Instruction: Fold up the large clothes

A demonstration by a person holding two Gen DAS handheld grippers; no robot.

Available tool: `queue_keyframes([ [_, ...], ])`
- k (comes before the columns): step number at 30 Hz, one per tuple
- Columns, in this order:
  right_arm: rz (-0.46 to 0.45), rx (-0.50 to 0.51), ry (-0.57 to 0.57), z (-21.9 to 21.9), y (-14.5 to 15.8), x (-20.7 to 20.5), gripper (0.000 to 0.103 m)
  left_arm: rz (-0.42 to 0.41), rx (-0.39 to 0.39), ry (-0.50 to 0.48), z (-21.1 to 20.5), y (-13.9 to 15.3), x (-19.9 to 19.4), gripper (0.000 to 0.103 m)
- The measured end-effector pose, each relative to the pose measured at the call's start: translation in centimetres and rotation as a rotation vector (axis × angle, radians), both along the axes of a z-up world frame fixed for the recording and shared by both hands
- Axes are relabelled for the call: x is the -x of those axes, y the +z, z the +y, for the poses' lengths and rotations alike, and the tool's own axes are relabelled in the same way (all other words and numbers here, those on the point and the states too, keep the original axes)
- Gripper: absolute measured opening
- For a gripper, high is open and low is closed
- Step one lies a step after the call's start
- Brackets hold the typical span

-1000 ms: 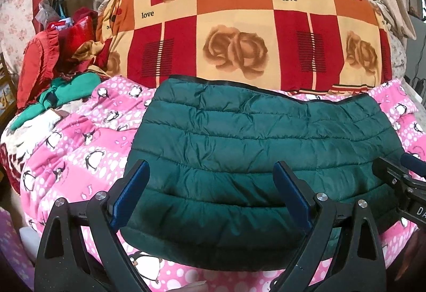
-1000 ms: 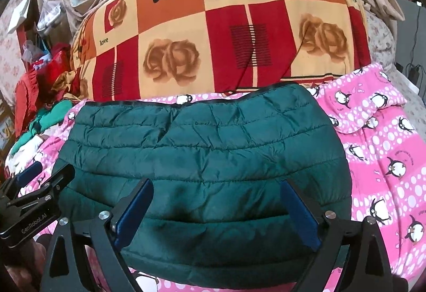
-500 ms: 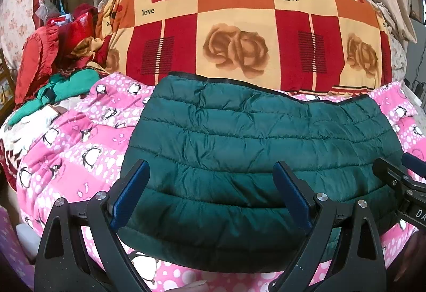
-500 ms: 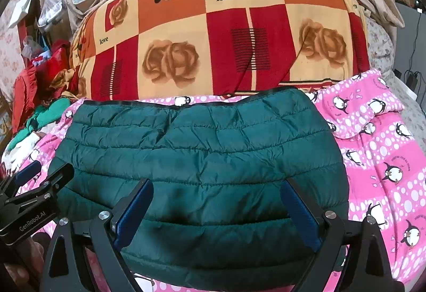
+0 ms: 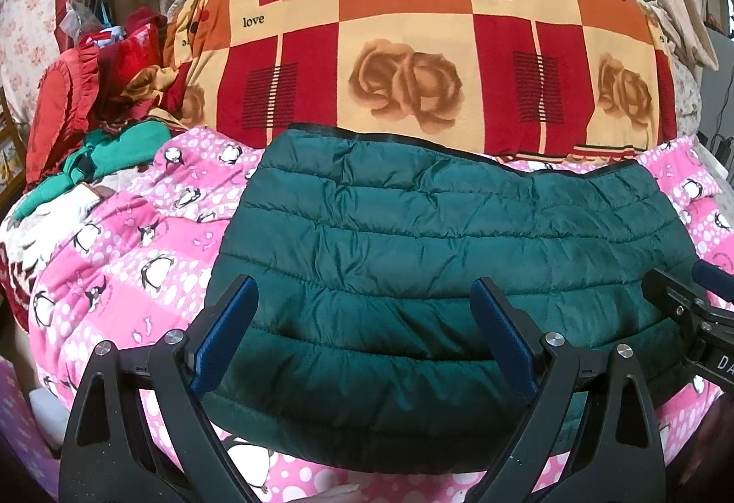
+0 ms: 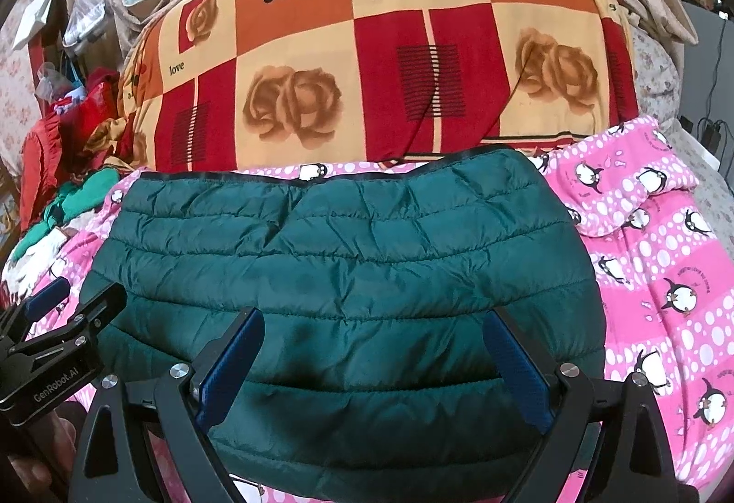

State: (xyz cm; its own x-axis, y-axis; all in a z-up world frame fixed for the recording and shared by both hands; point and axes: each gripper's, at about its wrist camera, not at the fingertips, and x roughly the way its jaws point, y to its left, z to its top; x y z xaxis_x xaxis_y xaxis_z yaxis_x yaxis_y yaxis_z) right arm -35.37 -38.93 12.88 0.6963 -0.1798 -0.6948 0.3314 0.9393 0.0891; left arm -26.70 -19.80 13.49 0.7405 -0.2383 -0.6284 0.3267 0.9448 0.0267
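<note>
left wrist: green quilted jacket [image 5: 440, 255] folded flat on pink penguin blanket [image 5: 119, 255], centre frame, long axis left-right, black-trimmed edge toward patterned quilt [image 5: 413, 44] above; left gripper [image 5: 367, 333] jaws spread, empty | right wrist: jacket [image 6: 339, 273] centre, same orientation; right gripper [image 6: 371, 365] jaws spread, empty.

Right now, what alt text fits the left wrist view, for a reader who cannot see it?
A dark green quilted puffer jacket lies folded flat on a pink penguin-print blanket, with the open left claw above its near edge. Behind it sits a bulky red-and-orange rose-patterned quilt; the right claw shows at the right edge.
</note>
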Motion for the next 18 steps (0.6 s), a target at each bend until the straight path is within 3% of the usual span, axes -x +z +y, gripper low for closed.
queue_keyframes([
  [18,0.006,0.004,0.0,0.26,-0.33,-0.67,0.095,0.001,-0.004,-0.001,-0.2,-0.25,-0.31,0.094],
])
